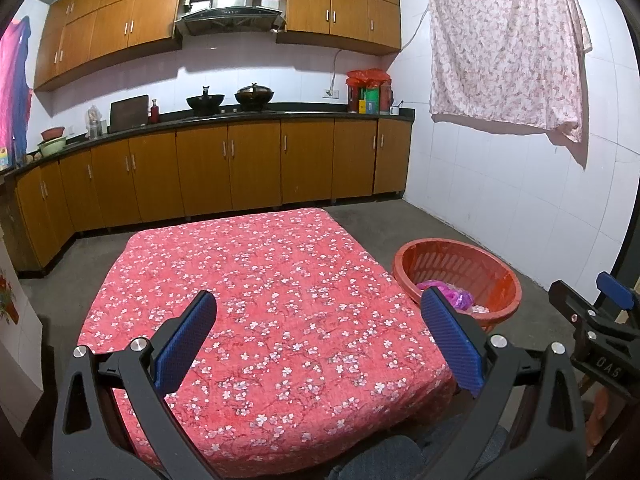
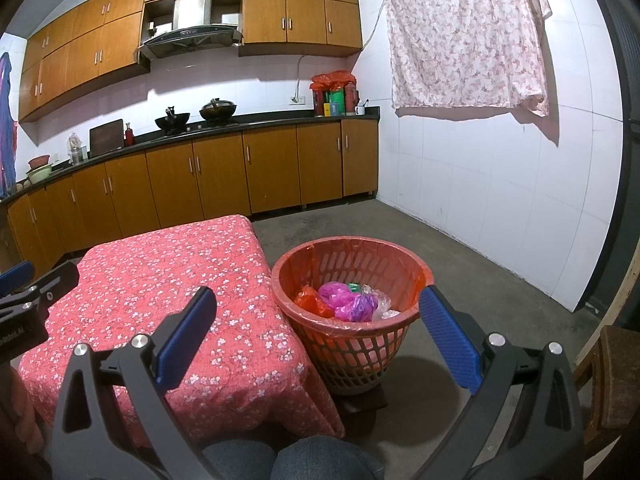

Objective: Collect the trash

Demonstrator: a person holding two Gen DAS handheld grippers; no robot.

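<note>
Both grippers are just hanging in the air here with nothing in them. The left gripper [image 1: 316,328] sits over the near part of the desk [image 1: 256,280], which is covered in a red cloth with little white flowers, and its jaws are spread wide apart. The right gripper [image 2: 316,324] is the same deal, jaws wide apart, held above the gap where the desk edge meets the bin [image 2: 352,280].

The bin is a red slotted plastic basket with a thin liner folded over its rim, standing on the concrete floor [image 2: 460,264] just beside the desk's right side, practically touching the cloth. It seems to sit on a small dark pad. The trash [image 2: 348,300] is down inside it: a crumpled magenta bag in the middle, an orange-red one to its left, some clear plastic on the right and a bit of green behind. From the left wrist view you only catch the magenta and clear bits over the rim [image 1: 456,268].

The right gripper also shows at the right edge of the left view, and the left one pokes in at the left edge of the right view. Knees in jeans [image 2: 288,460] show at the bottom. Behind it all, wooden cabinets [image 2: 224,168], two woks on the stove, and a floral sheet [image 2: 468,36] hung on the white wall.
</note>
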